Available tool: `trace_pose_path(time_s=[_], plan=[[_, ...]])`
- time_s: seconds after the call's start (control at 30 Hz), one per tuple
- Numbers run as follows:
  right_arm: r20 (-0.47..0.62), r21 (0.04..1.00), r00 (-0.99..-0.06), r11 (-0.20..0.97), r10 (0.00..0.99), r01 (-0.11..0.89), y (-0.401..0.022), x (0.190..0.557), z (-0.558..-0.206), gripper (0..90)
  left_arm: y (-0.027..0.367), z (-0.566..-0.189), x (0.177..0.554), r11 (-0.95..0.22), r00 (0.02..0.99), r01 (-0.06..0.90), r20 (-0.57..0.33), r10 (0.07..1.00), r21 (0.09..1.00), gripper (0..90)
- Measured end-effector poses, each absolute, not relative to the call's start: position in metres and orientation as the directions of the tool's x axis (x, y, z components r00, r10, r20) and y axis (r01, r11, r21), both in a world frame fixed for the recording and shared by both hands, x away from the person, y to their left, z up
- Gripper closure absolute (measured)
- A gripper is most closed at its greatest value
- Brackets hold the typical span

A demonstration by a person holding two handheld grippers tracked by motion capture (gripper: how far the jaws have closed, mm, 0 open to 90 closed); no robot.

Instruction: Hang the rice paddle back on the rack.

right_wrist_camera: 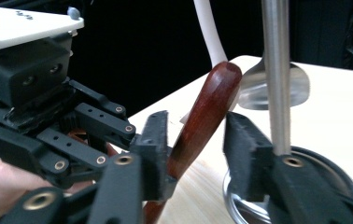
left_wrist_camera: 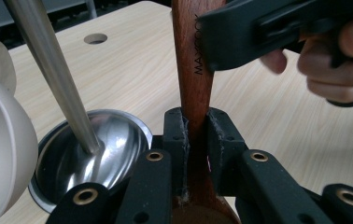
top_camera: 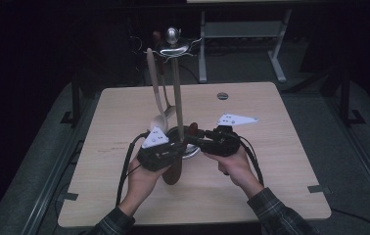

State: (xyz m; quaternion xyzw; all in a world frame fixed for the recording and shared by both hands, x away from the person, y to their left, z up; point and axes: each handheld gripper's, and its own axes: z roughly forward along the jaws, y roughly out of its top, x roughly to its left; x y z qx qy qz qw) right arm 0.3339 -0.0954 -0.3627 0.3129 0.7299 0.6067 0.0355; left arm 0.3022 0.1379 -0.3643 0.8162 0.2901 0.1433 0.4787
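Observation:
A dark red-brown wooden spoon (top_camera: 173, 172) hangs bowl-down between my two hands, just in front of a metal utensil stand (top_camera: 178, 98). My left gripper (left_wrist_camera: 196, 135) is shut on the spoon's neck (left_wrist_camera: 193, 84), both pads pressing it. My right gripper (right_wrist_camera: 198, 144) straddles the rounded handle end (right_wrist_camera: 209, 107). The handle leans on one pad, a gap shows at the other, so this gripper is open. In the high view the left gripper (top_camera: 177, 148) and right gripper (top_camera: 196, 140) meet at the stand's base.
The stand's steel pole (right_wrist_camera: 276, 70) rises from a round shiny base (left_wrist_camera: 95, 154) right beside the jaws. A pale spoon (top_camera: 156, 98) and a metal spoon (right_wrist_camera: 300, 86) hang from its top hooks. The wooden table (top_camera: 124, 196) has a small round hole (top_camera: 222, 96) at the back.

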Motion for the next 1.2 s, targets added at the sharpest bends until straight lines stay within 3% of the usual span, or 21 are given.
trace_pose_path(time_s=[0.3, 0.37, 0.47, 0.67, 1.2], plan=[[0.395, 0.890, -0.800, 0.030, 0.452, 0.456, -0.091, 0.337, -0.365, 75.9, 0.139, -0.364, 0.303, -0.374, 0.789, 0.332, -0.038, 0.613, 0.866, 76.4], [0.374, 0.898, -0.802, 0.032, 0.465, 0.438, -0.089, 0.336, -0.363, 76.9, 0.140, -0.364, 0.303, -0.386, 0.795, 0.345, -0.048, 0.605, 0.856, 65.7], [0.373, 0.899, -0.811, 0.040, 0.450, 0.436, -0.089, 0.339, -0.360, 77.2, 0.147, -0.363, 0.301, -0.393, 0.798, 0.363, -0.064, 0.600, 0.845, 57.1], [0.316, 0.914, -0.854, 0.109, 0.412, 0.390, -0.084, 0.342, -0.347, 77.1, 0.169, -0.367, 0.295, -0.434, 0.800, 0.412, -0.091, 0.592, 0.801, 45.4], [0.142, 0.960, -0.945, 0.191, 0.294, 0.204, -0.060, 0.352, -0.257, 77.1, 0.231, -0.410, 0.281, -0.491, 0.779, 0.512, -0.140, 0.612, 0.705, 31.7]])
